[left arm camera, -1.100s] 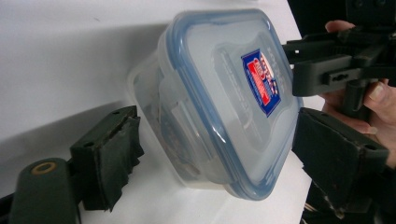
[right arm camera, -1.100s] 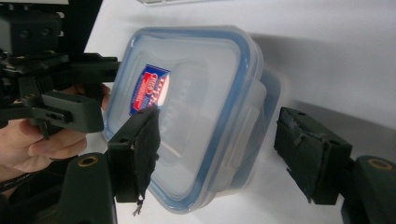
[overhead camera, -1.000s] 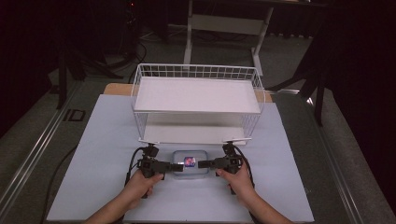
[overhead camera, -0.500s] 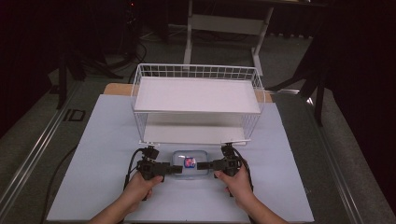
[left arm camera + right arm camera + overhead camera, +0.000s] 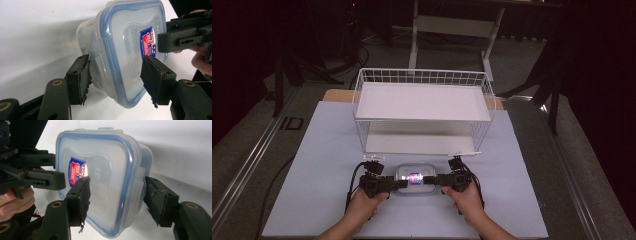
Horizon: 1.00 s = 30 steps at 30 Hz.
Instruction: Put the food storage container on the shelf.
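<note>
A clear plastic container (image 5: 414, 177) with a blue-rimmed lid and a red and blue label lies near the front of the white mat. My left gripper (image 5: 402, 184) is at its left end and my right gripper (image 5: 430, 179) at its right end. In the left gripper view the jaws (image 5: 116, 77) have just closed on the container (image 5: 125, 42), one pad on the lid and one on the body. In the right gripper view the jaws (image 5: 116, 197) have also been closing. Their pads lie against the lid and side clip of the container (image 5: 100, 157).
A white wire rack (image 5: 422, 100) with a flat upper shelf stands behind the container, open at the front. The white mat (image 5: 327, 150) has free room left and right of my hands. Dark floor and table legs lie beyond the table.
Both hands stay at the container's two ends. The left hand has edged slightly; the container stays in about the same spot.
</note>
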Available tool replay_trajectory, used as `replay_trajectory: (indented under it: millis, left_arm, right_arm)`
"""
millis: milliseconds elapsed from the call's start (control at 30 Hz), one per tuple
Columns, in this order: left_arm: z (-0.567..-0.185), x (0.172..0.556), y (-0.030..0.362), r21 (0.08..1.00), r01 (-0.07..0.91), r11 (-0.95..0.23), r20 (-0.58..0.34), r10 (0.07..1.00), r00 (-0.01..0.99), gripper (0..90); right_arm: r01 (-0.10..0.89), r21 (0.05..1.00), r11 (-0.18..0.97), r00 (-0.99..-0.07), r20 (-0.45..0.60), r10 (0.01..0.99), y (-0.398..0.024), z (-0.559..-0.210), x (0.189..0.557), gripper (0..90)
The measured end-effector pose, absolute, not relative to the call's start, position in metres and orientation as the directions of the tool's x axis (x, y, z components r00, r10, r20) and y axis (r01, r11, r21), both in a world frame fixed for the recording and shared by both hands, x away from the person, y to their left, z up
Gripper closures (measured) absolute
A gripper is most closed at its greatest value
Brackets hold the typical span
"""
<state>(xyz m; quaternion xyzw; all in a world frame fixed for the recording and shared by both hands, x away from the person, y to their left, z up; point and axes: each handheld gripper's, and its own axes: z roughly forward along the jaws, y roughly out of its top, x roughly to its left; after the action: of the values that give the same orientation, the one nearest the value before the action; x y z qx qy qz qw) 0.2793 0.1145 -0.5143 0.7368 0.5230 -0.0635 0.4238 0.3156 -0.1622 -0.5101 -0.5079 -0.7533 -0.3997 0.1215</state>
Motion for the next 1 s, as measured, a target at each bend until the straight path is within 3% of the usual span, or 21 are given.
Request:
replay_trajectory:
  millis: [633, 1000]
  left_arm:
    - [-0.509, 0.273, 0.107, 0.601, 0.798, -0.04, -0.524, 0.734, 0.432, 44.5]
    - [-0.494, 0.299, 0.105, 0.653, 0.757, -0.021, -0.51, 0.727, 0.459, 44.7]
  right_arm:
    - [0.841, 0.518, 0.155, -0.473, 0.566, 0.675, -0.166, -0.502, 0.312, 40.4]
    - [0.795, 0.593, 0.132, -0.505, 0.523, 0.687, -0.169, -0.483, 0.33, 40.3]
